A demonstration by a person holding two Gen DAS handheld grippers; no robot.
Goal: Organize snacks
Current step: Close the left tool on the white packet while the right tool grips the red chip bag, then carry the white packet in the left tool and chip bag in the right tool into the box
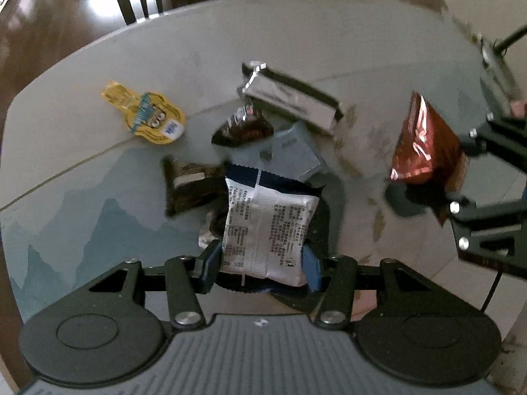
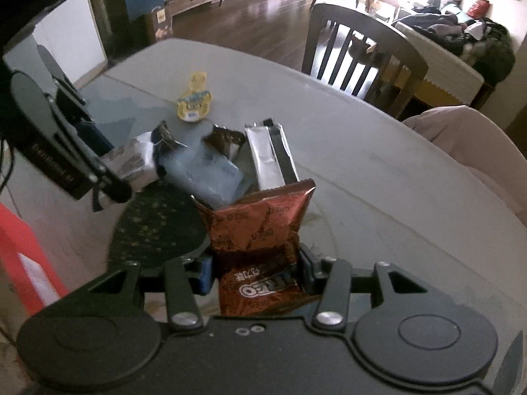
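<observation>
My left gripper (image 1: pixel 260 266) is shut on a white and dark-blue snack packet (image 1: pixel 266 227), held above the table; it also shows in the right wrist view (image 2: pixel 131 164). My right gripper (image 2: pixel 253 273) is shut on a reddish-brown Oreo packet (image 2: pixel 260 230), which shows at the right of the left wrist view (image 1: pixel 425 144). On the table lie a silver-black packet (image 1: pixel 293 98), a light-blue packet (image 1: pixel 290 154), a dark brown packet (image 1: pixel 243 128), a dark packet (image 1: pixel 191 187) and a yellow jelly cup (image 1: pixel 148 115).
A grey table (image 2: pixel 362 138) with a blue mountain-print mat (image 1: pixel 82 204). A dark speckled plate (image 2: pixel 158 227) lies under the grippers. A dark wooden chair (image 2: pixel 359 59) stands at the far edge. A red object (image 2: pixel 23 256) is at the left.
</observation>
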